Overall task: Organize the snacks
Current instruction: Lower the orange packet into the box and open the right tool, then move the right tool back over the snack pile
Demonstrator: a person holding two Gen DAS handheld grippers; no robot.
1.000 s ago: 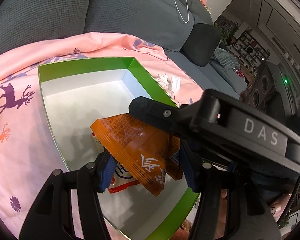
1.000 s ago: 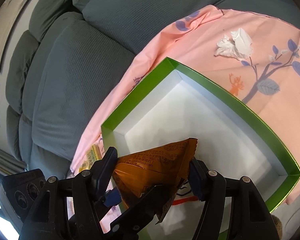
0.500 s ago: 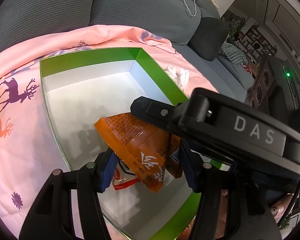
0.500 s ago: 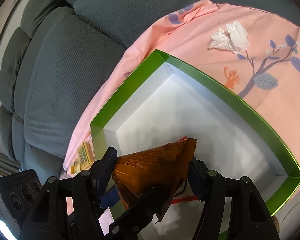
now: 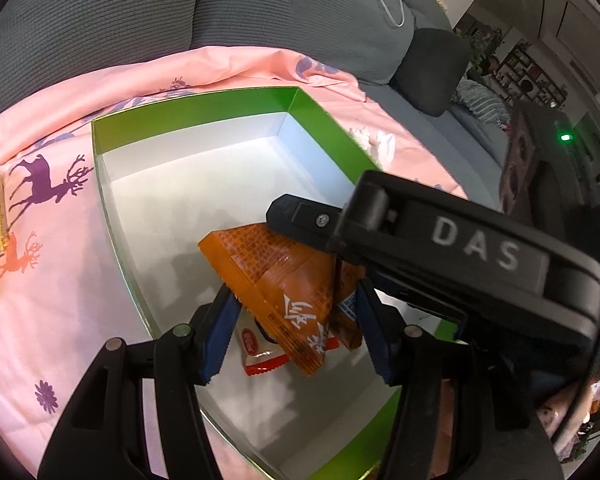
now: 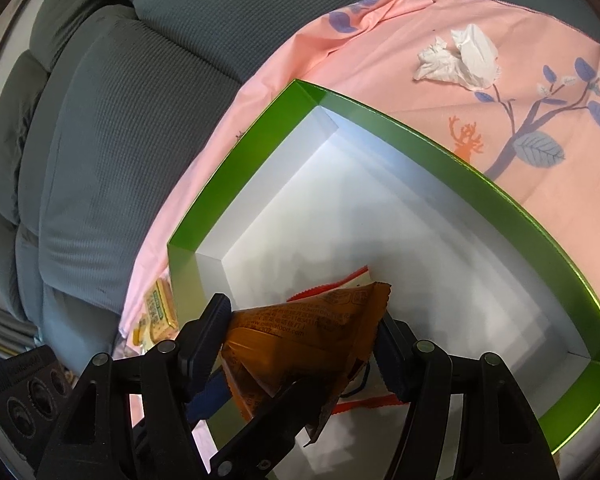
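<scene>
An orange snack packet (image 5: 276,276) hangs over the near corner of a green box (image 5: 204,108) with a white inside. My left gripper (image 5: 294,292) is shut on it, blue pads pressing its two sides. In the right wrist view the same orange packet (image 6: 308,328) is also pinched by my right gripper (image 6: 302,312), which is shut on it above the green box (image 6: 420,136). A finger (image 5: 300,216) of the right gripper lies across the packet's top. Under it, a white and red packet (image 5: 256,352) lies on the box floor.
The box sits on a pink deer-print cloth (image 5: 60,240) spread over a grey sofa (image 6: 100,120). A crumpled tissue (image 6: 460,56) lies beyond the box. Yellow-green biscuit packets (image 6: 160,308) lie on the cloth outside the box's left corner. The far half of the box holds nothing.
Both views have tilted slightly, so more of the box and cloth shows. The orange packet stays between both pairs of jaws, in the same place over the box.
</scene>
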